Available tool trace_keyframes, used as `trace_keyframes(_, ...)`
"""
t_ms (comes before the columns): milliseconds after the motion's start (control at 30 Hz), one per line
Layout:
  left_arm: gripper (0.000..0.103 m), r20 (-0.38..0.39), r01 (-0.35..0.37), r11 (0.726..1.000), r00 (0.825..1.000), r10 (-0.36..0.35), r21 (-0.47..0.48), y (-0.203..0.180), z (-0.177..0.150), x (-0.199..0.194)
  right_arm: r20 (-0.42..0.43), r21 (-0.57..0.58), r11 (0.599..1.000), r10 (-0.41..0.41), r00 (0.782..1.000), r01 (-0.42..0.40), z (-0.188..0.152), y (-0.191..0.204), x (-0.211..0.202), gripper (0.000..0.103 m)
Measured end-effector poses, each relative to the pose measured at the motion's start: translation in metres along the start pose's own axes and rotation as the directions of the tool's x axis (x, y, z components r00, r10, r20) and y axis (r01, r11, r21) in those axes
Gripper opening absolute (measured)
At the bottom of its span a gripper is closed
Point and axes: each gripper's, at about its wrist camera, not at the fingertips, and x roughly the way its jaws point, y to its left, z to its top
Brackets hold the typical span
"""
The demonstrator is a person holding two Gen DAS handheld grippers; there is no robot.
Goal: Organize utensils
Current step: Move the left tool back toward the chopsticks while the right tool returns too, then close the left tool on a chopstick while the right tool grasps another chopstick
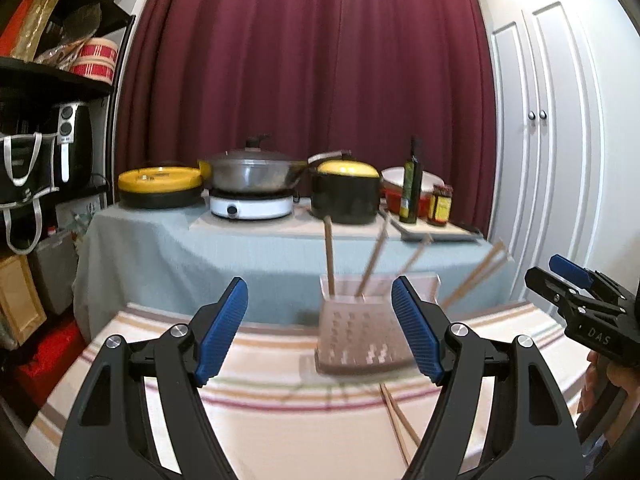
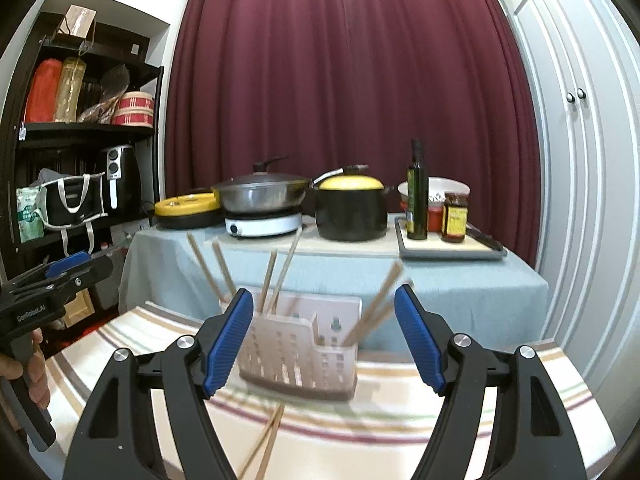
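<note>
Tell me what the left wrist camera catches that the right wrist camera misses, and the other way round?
Only the left wrist view shows the right claw at its edge and a gold-framed panel leaning low beside the shelves. Only the right wrist view shows the left claw, a green packet and a paper bag topping the black shelf. Both show the pink perforated utensil holder with wooden chopsticks standing inside, loose wooden chopsticks on the striped cloth, and the yellow-lidded black pot.

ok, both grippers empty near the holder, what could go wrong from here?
1. Chopsticks in the holder lean outward; a gripper reaching past could knock them or tip it.
2. The loose chopsticks lie flat on the striped cloth, crossed, so a pinch may slip or take both.
3. Frames are blurred, so alignment is uncertain.
</note>
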Motion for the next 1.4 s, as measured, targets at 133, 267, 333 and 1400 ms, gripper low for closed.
trace_keyframes(133,0.073,-0.05,0.011,1.0,0.999,-0.011,0.01,-0.009,-0.027,-0.013,-0.038,0.005,1.0,-0.008,0.999,0.008,-0.02,-0.001,-0.013,0.071)
trace_keyframes(267,0.073,-0.114,0.028,0.999,0.993,-0.025,0.024,-0.02,-0.056,-0.019,-0.075,0.006,1.0,-0.022,0.997,0.022,-0.042,-0.002,-0.025,0.071)
trace_keyframes(333,0.073,-0.158,0.039,0.999,0.987,-0.035,0.024,-0.025,-0.074,-0.019,-0.094,0.01,1.0,-0.028,0.995,0.029,-0.053,-0.003,-0.031,0.071)
trace_keyframes(1400,0.04,-0.397,0.121,0.992,0.912,-0.1,0.028,-0.078,-0.189,0.004,-0.223,0.055,0.994,-0.082,0.971,0.096,-0.139,-0.023,-0.059,0.071)
